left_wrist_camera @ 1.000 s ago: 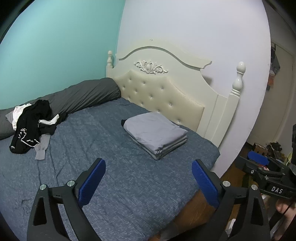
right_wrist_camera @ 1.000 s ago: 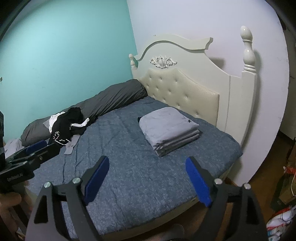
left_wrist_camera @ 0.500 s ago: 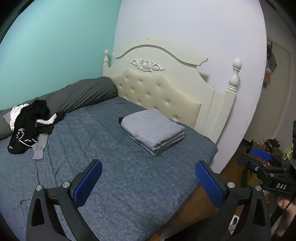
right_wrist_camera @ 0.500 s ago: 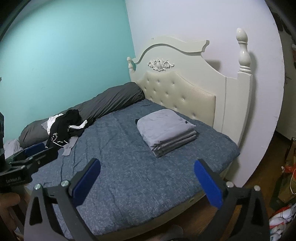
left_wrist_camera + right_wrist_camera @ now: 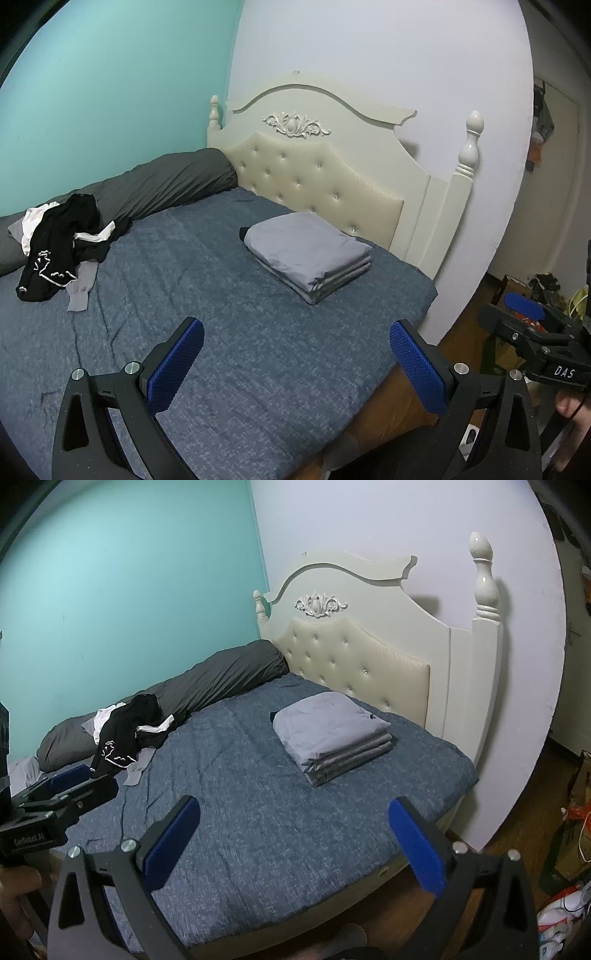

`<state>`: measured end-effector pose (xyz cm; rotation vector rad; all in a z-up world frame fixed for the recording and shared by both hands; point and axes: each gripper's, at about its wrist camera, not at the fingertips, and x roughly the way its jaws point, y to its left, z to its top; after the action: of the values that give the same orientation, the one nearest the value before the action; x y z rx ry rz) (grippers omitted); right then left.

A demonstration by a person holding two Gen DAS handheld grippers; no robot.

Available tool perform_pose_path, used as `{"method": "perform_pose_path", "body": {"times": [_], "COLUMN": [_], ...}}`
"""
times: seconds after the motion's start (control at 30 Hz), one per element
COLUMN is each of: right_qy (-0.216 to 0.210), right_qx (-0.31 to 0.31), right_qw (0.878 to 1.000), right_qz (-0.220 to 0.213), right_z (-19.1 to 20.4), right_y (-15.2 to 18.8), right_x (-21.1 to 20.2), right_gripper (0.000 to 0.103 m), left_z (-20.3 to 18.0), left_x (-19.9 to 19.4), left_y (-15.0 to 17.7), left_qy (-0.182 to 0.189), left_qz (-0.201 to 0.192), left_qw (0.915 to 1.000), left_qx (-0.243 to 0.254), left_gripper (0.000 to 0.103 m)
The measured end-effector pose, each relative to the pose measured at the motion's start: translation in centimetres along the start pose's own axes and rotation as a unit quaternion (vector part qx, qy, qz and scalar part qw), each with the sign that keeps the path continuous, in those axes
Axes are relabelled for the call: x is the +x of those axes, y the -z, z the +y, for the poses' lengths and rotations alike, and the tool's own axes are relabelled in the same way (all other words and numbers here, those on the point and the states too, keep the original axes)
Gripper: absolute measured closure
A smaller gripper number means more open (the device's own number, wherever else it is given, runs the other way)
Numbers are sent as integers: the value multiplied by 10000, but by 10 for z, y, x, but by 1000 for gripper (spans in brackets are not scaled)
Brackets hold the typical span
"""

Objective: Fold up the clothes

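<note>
- My left gripper [image 5: 295, 358] and right gripper [image 5: 293, 836] both gape wide, empty, over bare blue-grey bedspread [image 5: 229, 332].
- Folded grey clothes stack [image 5: 308, 253] lies ahead, near the cream tufted headboard [image 5: 325, 177].
- Tangled black-and-white clothes pile [image 5: 59, 243] sits far ahead-left.

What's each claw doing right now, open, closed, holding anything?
Left claw: open, empty.
Right claw: open, empty, jaws have just been opening wider.

Matt woven bedspread [image 5: 229, 354] – glossy painted headboard [image 5: 369, 122], wood floor [image 5: 524, 816].
</note>
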<state>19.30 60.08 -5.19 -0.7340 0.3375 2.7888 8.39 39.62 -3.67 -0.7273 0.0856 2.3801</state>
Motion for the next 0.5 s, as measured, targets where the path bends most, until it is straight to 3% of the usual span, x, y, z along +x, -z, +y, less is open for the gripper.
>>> {"method": "perform_pose_path", "body": {"times": [0.5], "right_qy": [-29], "right_qx": [16], "right_qw": [10000], "right_qz": [46], "right_z": [-2], "right_y": [4], "right_x": [4], "right_gripper": [1], "left_z": [6], "left_x": [-4], "left_y": [5], "left_qy": [32], "left_qz": [-30], "left_qw": [9999], "left_qx": [-135], "left_gripper": [0]}}
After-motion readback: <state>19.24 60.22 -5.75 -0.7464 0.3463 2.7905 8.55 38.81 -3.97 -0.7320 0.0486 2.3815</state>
